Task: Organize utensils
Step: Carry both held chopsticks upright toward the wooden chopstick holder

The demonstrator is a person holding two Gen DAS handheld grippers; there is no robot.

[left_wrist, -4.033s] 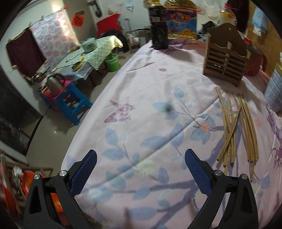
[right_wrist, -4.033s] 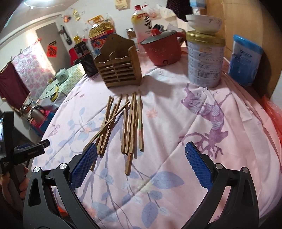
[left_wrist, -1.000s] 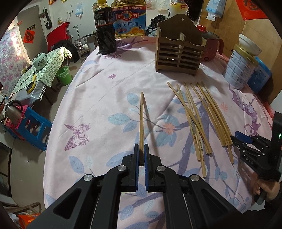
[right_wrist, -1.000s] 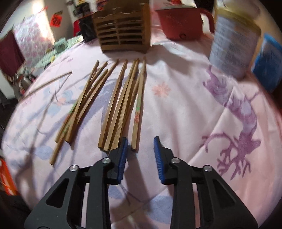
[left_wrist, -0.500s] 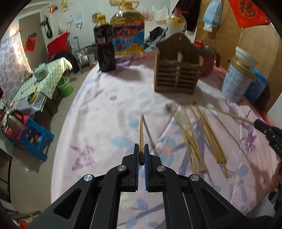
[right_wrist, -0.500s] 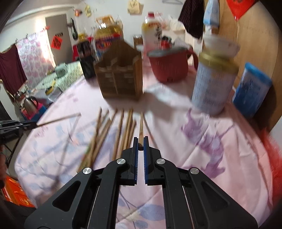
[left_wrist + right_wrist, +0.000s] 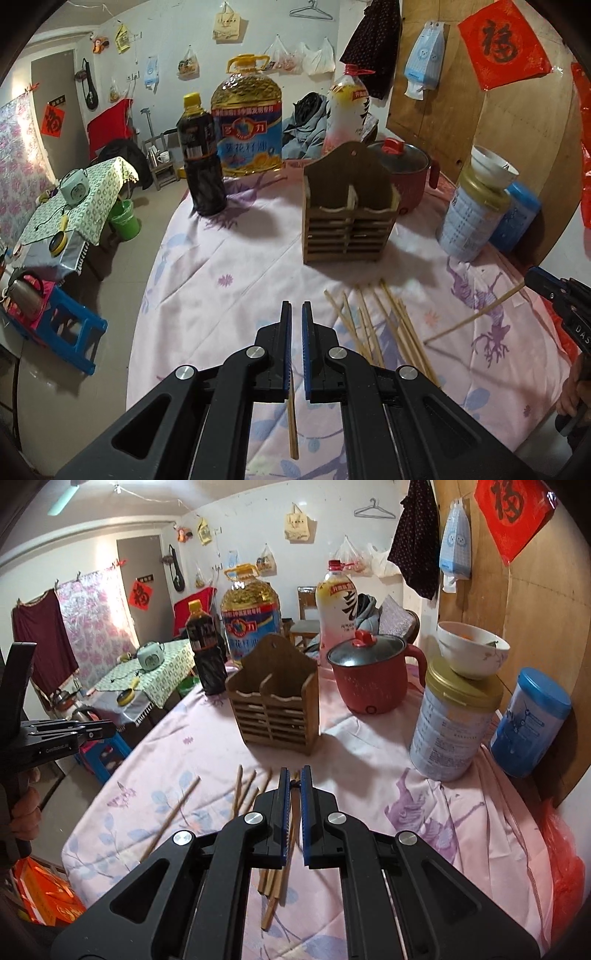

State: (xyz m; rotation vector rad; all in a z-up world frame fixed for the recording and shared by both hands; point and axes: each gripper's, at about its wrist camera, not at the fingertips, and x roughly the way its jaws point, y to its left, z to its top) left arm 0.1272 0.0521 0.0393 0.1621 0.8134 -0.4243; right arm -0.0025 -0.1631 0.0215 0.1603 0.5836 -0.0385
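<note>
My left gripper (image 7: 294, 306) is shut on a chopstick (image 7: 292, 424) that hangs below the jaws toward the camera. At the right edge of the same view, my right gripper (image 7: 532, 277) is shut on another chopstick (image 7: 472, 314), which slants down to the pink cloth. Several loose chopsticks (image 7: 384, 332) lie fanned on the cloth between the two grippers. Beyond them stands an empty two-slot wooden holder (image 7: 349, 225). In the right wrist view the right gripper (image 7: 293, 771) hovers over the chopsticks (image 7: 245, 794) before the holder (image 7: 275, 709), with the left gripper (image 7: 107, 733) at far left.
Behind the holder stand a dark sauce bottle (image 7: 201, 166), an oil jug (image 7: 245, 122) and a red pot (image 7: 402, 173). A tin (image 7: 472, 218) with a bowl on top and a blue canister (image 7: 517, 218) stand at right. The table edge drops to the floor at left.
Both grippers have risen from the cloth. The right one closed on a chopstick and lifted it. Both held sticks, which pointed forward half a second ago, now hang below the jaws.
</note>
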